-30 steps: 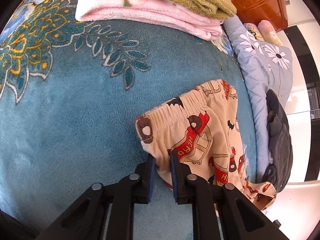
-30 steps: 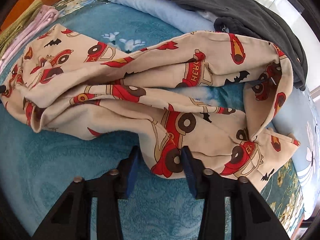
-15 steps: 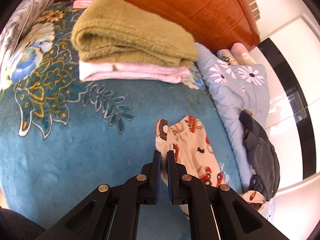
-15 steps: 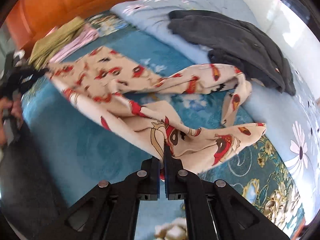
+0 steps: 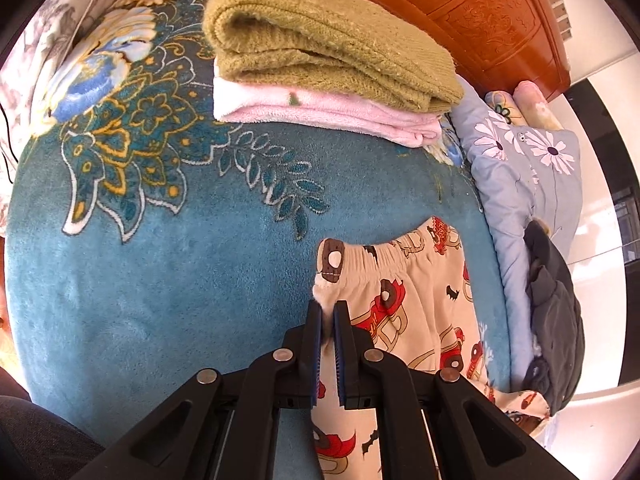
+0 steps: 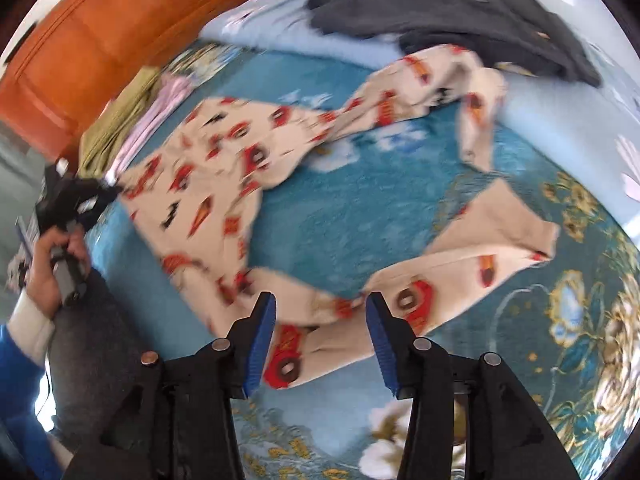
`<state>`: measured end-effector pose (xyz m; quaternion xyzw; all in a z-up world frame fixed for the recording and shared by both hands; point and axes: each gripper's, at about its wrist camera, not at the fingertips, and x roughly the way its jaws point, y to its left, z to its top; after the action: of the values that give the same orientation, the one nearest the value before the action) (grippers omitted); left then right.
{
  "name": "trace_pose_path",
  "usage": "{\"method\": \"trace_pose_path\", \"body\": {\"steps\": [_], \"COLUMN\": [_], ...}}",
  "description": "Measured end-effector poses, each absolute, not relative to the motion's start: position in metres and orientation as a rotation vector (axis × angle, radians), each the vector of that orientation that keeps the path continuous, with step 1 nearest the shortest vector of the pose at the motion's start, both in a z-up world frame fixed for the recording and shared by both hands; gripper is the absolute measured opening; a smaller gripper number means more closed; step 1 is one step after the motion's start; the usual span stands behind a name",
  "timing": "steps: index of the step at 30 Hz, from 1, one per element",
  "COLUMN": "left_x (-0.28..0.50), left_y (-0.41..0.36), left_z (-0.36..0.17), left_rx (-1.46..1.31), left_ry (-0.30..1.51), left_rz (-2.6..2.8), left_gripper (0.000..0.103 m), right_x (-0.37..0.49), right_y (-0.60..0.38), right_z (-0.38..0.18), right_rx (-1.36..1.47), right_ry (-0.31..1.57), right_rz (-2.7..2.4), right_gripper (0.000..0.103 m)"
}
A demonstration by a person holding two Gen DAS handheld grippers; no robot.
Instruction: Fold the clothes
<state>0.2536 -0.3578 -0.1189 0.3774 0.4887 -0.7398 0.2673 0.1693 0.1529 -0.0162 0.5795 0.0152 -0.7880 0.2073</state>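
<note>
Cream pyjama trousers (image 5: 404, 312) printed with red cars lie on a teal floral blanket (image 5: 168, 272). My left gripper (image 5: 328, 312) is shut on the trousers' waistband corner and holds it just above the blanket. In the right wrist view the trousers (image 6: 224, 184) lie spread out, one leg running toward the dark garment and the other leg (image 6: 452, 276) bent near my right gripper (image 6: 320, 312). The right gripper is open, its jaws wide apart above the leg's lower part. The left gripper (image 6: 80, 200) shows at the far left, held in a hand.
A folded olive towel (image 5: 320, 44) on folded pink cloth (image 5: 332, 112) sits at the blanket's far side by the wooden headboard (image 5: 492, 20). A pale blue flowered quilt (image 5: 528, 172) with a dark grey garment (image 5: 556, 316) lies to the right.
The right gripper has opened and let go of the trouser leg, which now lies on the blanket. The left gripper stays shut on the waistband and has lowered it toward the blanket.
</note>
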Motion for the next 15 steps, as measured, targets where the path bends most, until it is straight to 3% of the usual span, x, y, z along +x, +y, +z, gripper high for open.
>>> {"method": "trace_pose_path", "body": {"steps": [7,13,15], "left_x": [0.254,0.253,0.254], "left_y": [-0.357,-0.356,-0.356], "left_z": [-0.12,-0.121,-0.122], "left_rx": [1.026,1.036,1.037], "left_ry": [1.324,1.311,1.311], "left_rz": [-1.98,-1.967,-1.962], "left_gripper": [0.006,0.006,0.006], "right_x": [0.116,0.104,0.103], "right_y": [0.282,0.311,0.311], "right_z": [-0.073,-0.109,-0.115], "right_rx": [1.893,1.926,1.943], "right_ry": [-0.703,-1.084,-1.133], "right_rz": [-2.426,-2.373,-2.352], "right_gripper": [0.048,0.048,0.043]}}
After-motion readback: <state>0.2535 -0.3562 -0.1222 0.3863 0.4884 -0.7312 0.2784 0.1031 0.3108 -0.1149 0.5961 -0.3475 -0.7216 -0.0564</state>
